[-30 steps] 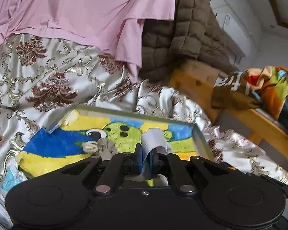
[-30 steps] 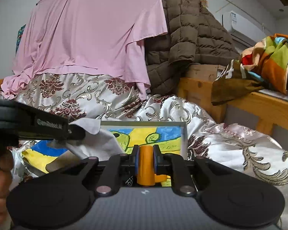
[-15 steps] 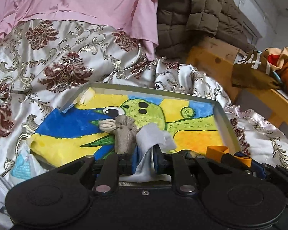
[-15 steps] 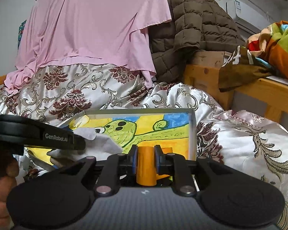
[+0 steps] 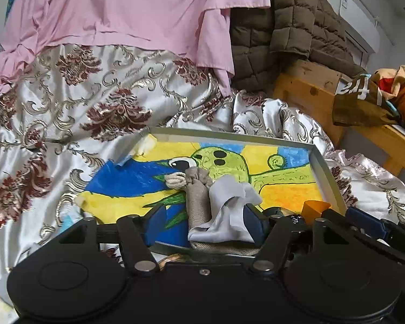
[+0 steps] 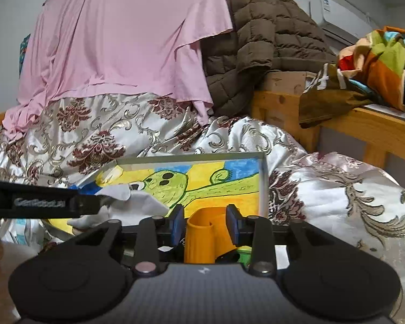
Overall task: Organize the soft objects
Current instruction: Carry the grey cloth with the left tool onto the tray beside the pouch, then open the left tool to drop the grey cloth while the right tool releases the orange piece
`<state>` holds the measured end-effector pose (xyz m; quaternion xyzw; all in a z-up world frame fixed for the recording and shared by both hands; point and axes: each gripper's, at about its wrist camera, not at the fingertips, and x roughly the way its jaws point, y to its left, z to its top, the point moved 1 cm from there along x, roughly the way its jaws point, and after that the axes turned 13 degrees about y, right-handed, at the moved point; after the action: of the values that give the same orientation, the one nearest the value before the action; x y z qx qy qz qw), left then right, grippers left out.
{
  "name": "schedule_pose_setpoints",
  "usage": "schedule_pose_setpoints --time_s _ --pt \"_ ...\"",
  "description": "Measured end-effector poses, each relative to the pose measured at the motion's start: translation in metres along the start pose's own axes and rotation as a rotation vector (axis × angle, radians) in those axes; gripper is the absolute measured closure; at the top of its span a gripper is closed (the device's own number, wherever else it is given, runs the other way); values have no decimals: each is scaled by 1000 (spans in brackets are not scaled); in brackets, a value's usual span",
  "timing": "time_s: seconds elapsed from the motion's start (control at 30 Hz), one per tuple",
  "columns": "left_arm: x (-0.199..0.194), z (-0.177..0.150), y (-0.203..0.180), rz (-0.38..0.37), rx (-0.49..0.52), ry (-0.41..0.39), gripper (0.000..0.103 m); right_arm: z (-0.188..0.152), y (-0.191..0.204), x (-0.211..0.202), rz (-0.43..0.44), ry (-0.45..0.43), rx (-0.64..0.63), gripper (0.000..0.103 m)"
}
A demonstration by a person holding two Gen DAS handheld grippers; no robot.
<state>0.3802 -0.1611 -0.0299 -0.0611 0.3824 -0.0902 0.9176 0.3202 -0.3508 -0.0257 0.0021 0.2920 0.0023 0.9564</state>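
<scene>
A home bedroom was shown: a bed frame (image 6: pixel 337 124) at right, a quilt (image 6: pixel 108 140) across the middle, an air conditioner (image 6: pixel 340 19) upper right.

A bed covered by a shiny cream bedspread (image 6: pixel 337 189) with dark red and gold floral scrolls. A pink sheet (image 6: pixel 127 40) hangs draped behind it, beside a brown quilted jacket (image 6: pixel 262 35). To the right, a pale wooden bed frame (image 6: pixel 364 124) carries a heap of multicoloured fabric (image 6: pixel 378 56). A white air conditioner (image 6: pixel 340 19) is mounted high on the white wall (image 6: pixel 5 27). Soft daylight.
</scene>
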Motion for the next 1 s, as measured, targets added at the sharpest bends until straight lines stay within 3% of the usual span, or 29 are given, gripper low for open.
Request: schedule_pose_setpoints --time_s 0.13,0.3,0.43,0.53,0.77,1.0 --pt "-21 -3 2 14 1 -47 24 1 -2 -14 -7 -28 17 42" --pt "-48 -8 5 105 20 -144 11 0 -2 -28 -42 -68 18 28" --pt "-67 -11 10 121 31 -182 6 -1 -7 -43 -23 -99 55 9" --pt "-83 -17 14 122 14 -202 3 -2 -8 -54 -14 -115 59 3" --pt "-115 -36 22 109 -1 -229 2 -13 4 -85 -103 -174 11 0" --pt "-154 -59 33 108 1 -270 1 -25 14 -113 -85 -192 35 0"
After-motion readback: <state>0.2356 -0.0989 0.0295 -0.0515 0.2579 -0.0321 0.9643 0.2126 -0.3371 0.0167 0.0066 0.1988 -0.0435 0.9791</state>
